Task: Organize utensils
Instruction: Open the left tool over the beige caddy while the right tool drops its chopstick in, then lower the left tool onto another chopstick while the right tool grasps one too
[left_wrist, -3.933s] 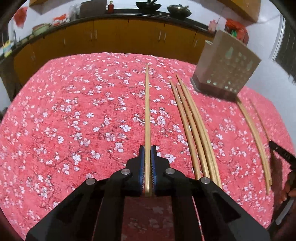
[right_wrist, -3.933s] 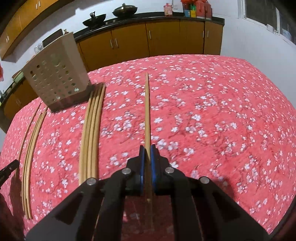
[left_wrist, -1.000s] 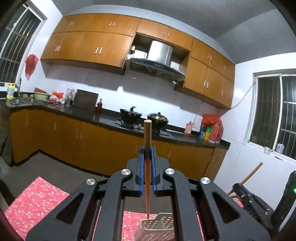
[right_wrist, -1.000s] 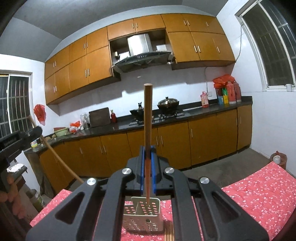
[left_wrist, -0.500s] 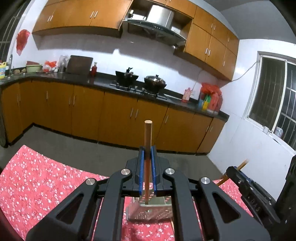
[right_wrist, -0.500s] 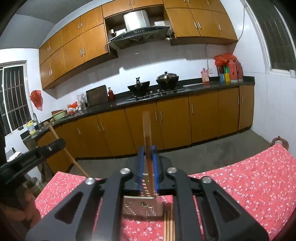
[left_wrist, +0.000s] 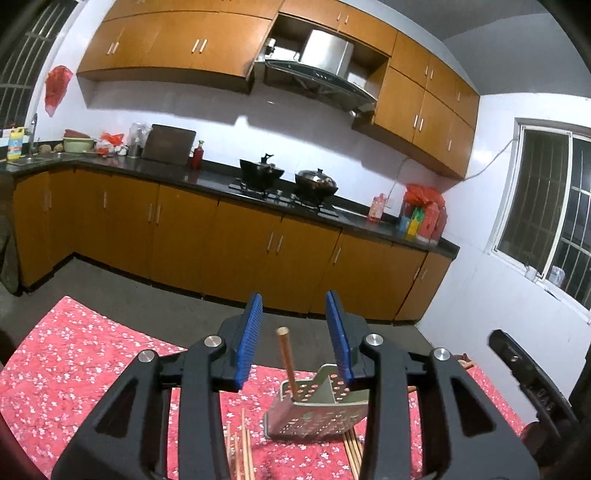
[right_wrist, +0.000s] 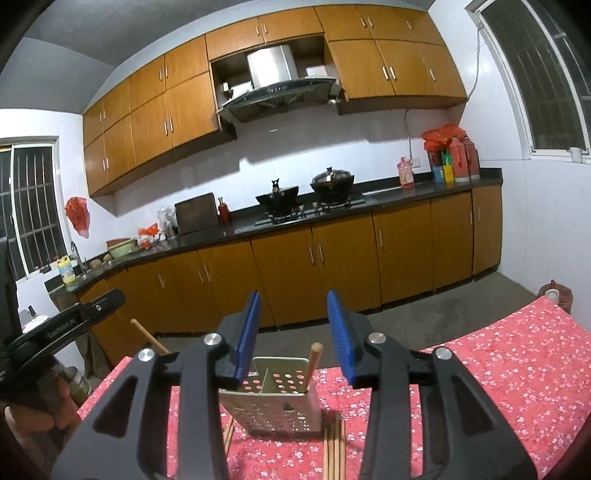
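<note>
A big table with a red flowery cloth (right_wrist: 498, 369) sits in front of long brown kitchen cupboards (left_wrist: 243, 251). On the cloth stands a metal holder full of little round holes (right_wrist: 277, 402). The left gripper (left_wrist: 294, 334) hangs above the holder with its two blue pads wide apart, and it holds nothing. The right gripper (right_wrist: 295, 334) hangs above the holder too, its blue pads also wide apart and holding nothing. One chopstick (left_wrist: 287, 363) stands in the holder, leaning a bit, with its top between the left gripper's pads but not touching them. Another chopstick (right_wrist: 313, 365) leans in the holder's right side. More chopsticks (right_wrist: 334, 448) lie flat on the cloth just beside the holder, on both sides of it.
</note>
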